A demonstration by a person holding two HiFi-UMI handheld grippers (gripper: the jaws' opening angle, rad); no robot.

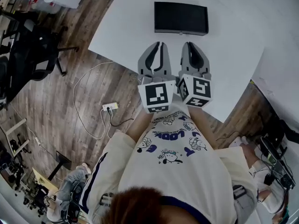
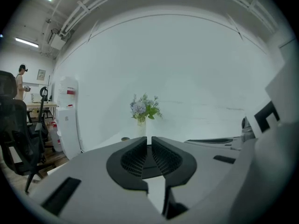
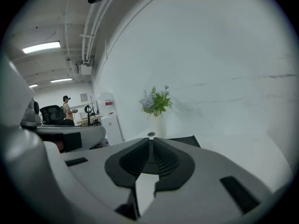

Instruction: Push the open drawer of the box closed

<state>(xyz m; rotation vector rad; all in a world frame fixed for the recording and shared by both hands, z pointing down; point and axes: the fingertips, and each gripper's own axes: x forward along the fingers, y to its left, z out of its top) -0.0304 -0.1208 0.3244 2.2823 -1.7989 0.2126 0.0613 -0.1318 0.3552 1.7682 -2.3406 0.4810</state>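
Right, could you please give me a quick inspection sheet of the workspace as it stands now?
Surface: white table, mostly bare.
Job's things: black box at the far side of the table; the head view does not show whether its drawer is open.
Clutter: vase of flowers beyond the box.
Grippers: left gripper and right gripper side by side over the near edge, short of the box, jaws together, nothing between them.
Cables: power strip on the wooden floor, with a white cable looping left of the table.
Surroundings: office chair at left; a person stands far off.
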